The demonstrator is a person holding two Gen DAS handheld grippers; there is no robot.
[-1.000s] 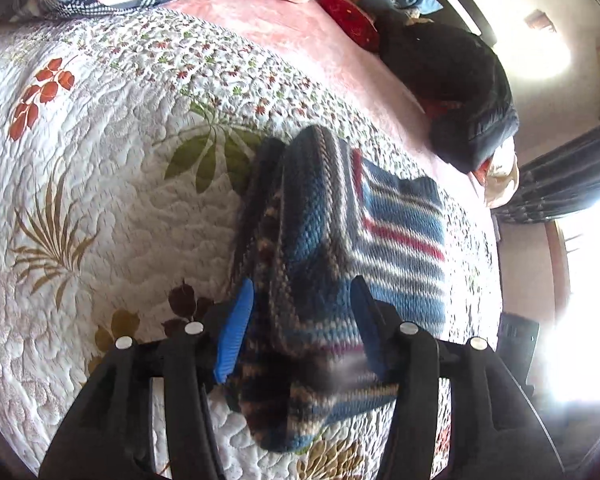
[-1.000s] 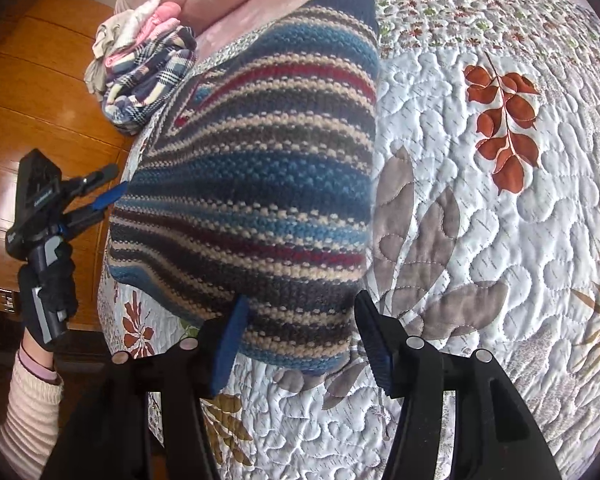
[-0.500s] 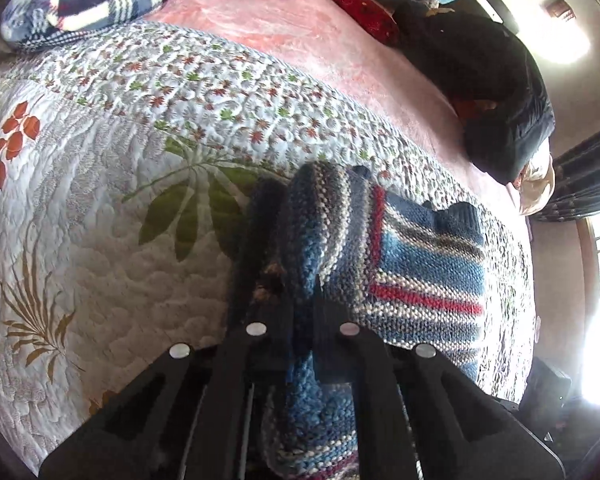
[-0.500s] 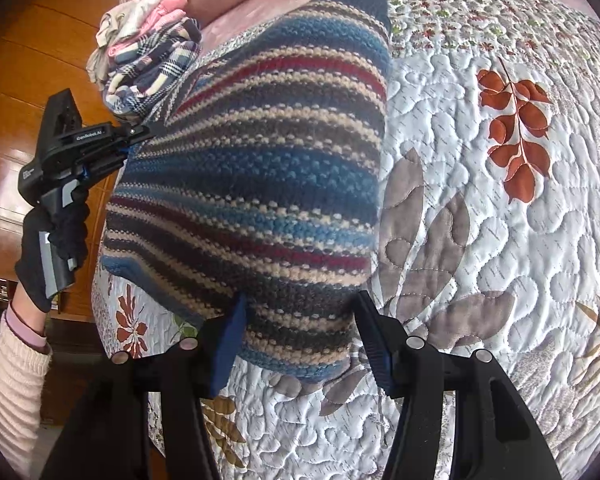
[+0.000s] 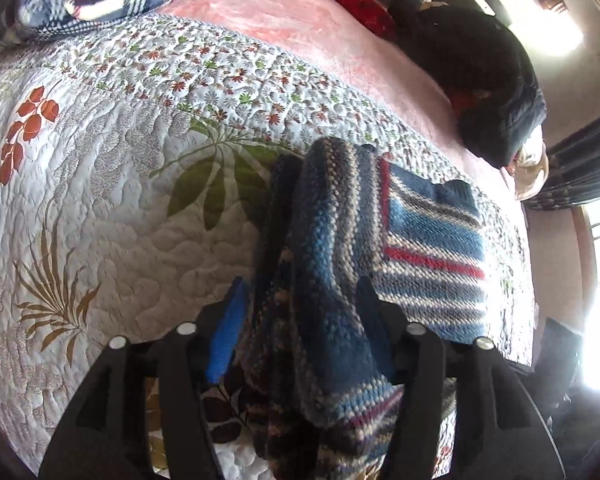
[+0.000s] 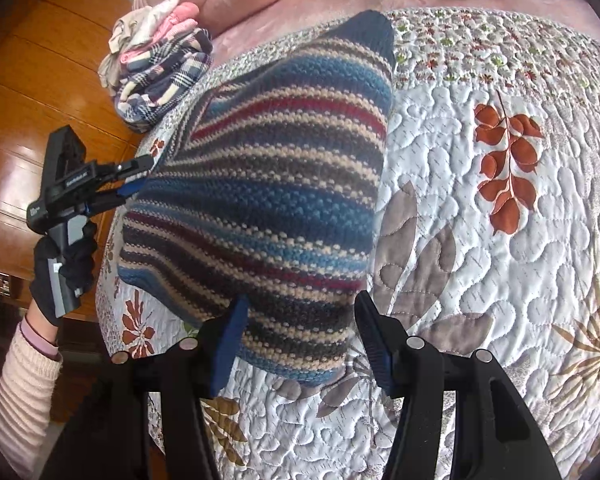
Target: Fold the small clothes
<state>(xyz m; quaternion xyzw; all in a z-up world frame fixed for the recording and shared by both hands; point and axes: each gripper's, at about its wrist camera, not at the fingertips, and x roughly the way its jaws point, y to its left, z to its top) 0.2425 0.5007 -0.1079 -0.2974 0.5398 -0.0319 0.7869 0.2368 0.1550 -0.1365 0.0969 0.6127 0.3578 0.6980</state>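
Observation:
A striped knit sweater (image 5: 420, 240) in blue, red, cream and brown lies folded on the floral quilt (image 5: 100, 200). My left gripper (image 5: 300, 292) is open, and a bunched fold of the sweater's near edge sits between its fingers. In the right wrist view the sweater (image 6: 268, 184) spreads flat, and my right gripper (image 6: 302, 304) is open around its near corner. The left gripper (image 6: 140, 178) shows at the sweater's left edge, held by a gloved hand (image 6: 64, 272).
A stack of plaid and pink clothes (image 6: 164, 72) sits at the quilt's far left corner. A black jacket (image 5: 480, 80) and pink blanket (image 5: 300, 28) lie further up the bed. Wooden furniture (image 6: 28, 80) stands past the bed's left edge.
My left gripper was open, shut on the sweater's edge half a second ago, and has opened again. The right gripper stayed open and barely moved.

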